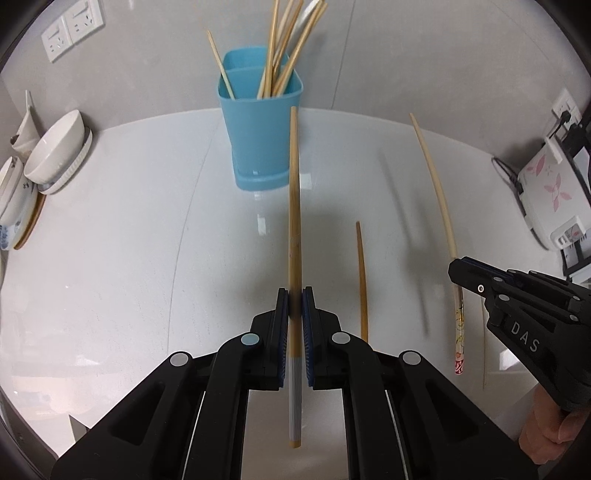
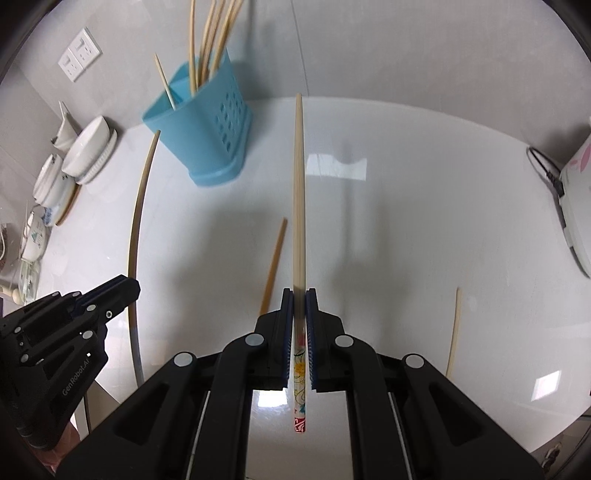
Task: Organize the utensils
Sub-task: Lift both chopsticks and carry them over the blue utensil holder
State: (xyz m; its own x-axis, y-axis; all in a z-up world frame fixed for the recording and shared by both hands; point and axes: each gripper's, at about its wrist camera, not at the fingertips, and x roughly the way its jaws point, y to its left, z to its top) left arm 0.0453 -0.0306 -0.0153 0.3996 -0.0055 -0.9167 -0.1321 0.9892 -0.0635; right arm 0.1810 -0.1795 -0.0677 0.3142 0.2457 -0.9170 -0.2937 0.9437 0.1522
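My left gripper (image 1: 294, 302) is shut on a brown bamboo chopstick (image 1: 294, 184) with a grey ribbed end, held above the white table and pointing toward the blue utensil holder (image 1: 258, 129). Several chopsticks stand in that holder. My right gripper (image 2: 300, 302) is shut on a pale chopstick (image 2: 298, 184) with a floral handle. The two grippers hang side by side: the right gripper (image 1: 456, 267) shows at the left view's edge, the left gripper (image 2: 129, 286) at the right view's edge. A loose brown chopstick (image 2: 273, 262) lies on the table between them, and a pale one (image 2: 453, 332) lies further right.
White bowls and plates (image 1: 55, 151) are stacked at the table's left edge by the wall. Wall sockets (image 1: 70, 29) sit above them. A white appliance with pink flowers (image 1: 546, 184) and its cables stand at the right. The blue holder (image 2: 207, 129) stands at the back near the wall.
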